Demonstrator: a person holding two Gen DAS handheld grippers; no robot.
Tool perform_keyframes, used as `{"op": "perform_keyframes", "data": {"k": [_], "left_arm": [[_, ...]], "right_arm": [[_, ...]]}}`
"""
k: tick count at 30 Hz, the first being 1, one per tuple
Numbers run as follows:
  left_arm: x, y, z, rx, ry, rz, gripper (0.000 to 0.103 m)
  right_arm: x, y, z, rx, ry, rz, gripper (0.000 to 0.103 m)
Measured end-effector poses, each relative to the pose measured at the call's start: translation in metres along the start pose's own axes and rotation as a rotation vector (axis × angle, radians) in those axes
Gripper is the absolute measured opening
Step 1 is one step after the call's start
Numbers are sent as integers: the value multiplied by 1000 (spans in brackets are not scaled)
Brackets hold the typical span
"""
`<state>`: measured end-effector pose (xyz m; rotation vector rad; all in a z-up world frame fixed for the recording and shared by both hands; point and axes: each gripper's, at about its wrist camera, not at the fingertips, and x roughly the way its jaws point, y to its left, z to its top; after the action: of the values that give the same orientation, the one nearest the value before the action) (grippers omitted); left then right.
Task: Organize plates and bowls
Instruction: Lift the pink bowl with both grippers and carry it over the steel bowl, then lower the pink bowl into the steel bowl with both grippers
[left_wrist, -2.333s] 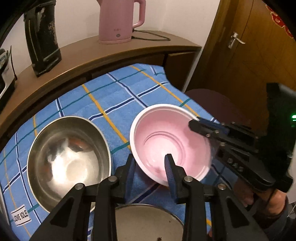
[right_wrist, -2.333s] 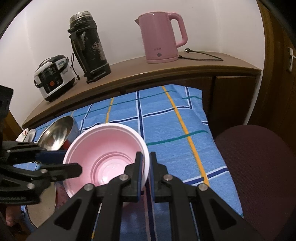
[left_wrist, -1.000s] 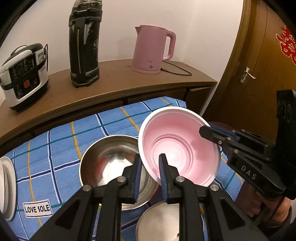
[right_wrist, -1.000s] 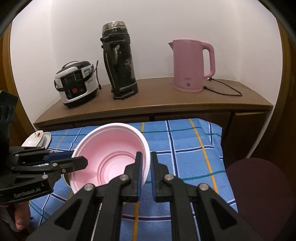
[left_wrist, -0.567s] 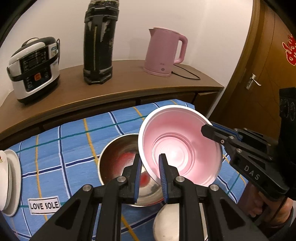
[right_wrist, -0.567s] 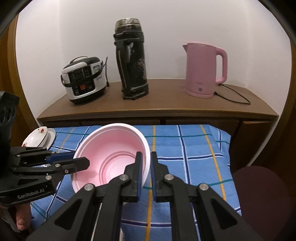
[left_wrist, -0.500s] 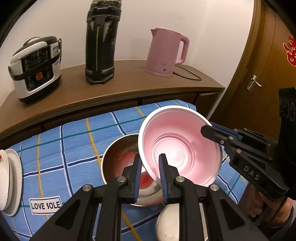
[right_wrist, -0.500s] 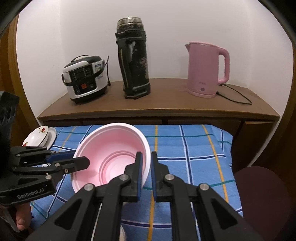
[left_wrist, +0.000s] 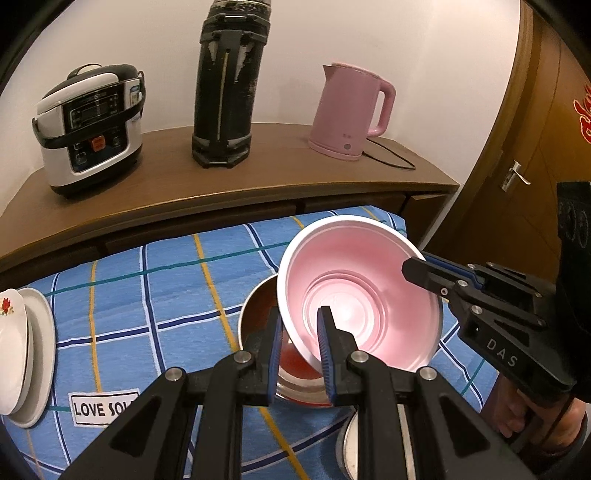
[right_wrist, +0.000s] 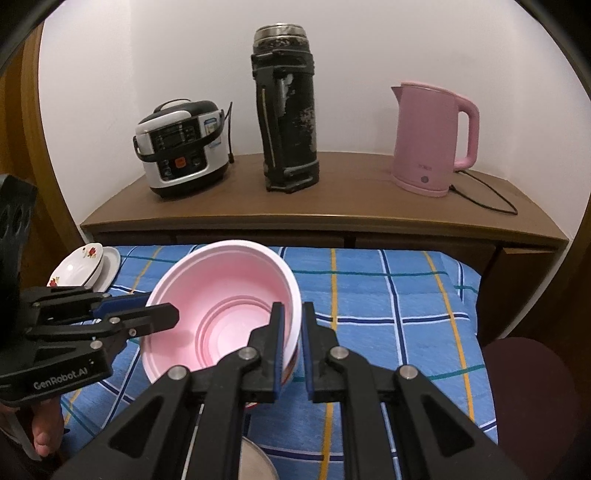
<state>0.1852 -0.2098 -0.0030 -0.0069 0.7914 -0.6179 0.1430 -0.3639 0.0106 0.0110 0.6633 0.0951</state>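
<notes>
A pink plastic bowl (left_wrist: 365, 299) hangs in the air, held at opposite rims by both grippers. My left gripper (left_wrist: 298, 328) is shut on its near-left rim. My right gripper (right_wrist: 292, 325) is shut on its right rim; the bowl also shows in the right wrist view (right_wrist: 229, 299). Right below the pink bowl a steel bowl (left_wrist: 258, 317) sits on the blue checked cloth (left_wrist: 147, 295). White plates with a red flower (left_wrist: 14, 350) are stacked at the cloth's left edge; they also show in the right wrist view (right_wrist: 83, 267).
Another steel dish (left_wrist: 349, 450) lies at the cloth's near edge. Behind the cloth a wooden sideboard (left_wrist: 221, 188) carries a rice cooker (left_wrist: 92, 125), a tall black thermos (left_wrist: 229, 85) and a pink kettle (left_wrist: 351, 114). A dark red chair seat (right_wrist: 528, 387) and a wooden door (left_wrist: 535, 129) stand at the right.
Both grippers lifted the pink bowl off the cloth and carried it left. It now hangs over the steel bowl. The left gripper closed on the rim early in the sequence.
</notes>
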Motion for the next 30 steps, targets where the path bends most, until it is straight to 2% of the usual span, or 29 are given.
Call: {"op": "perform_keyframes", "data": {"k": [9,30], "left_arm": [[-1,15,2,-26,-6,-7,20],[13,17,-1,-9,68,-11,21]], "right_arm": [[8,11,3,-21,26,-1,10],[28,8,-8,-21,124,-9,12]]}}
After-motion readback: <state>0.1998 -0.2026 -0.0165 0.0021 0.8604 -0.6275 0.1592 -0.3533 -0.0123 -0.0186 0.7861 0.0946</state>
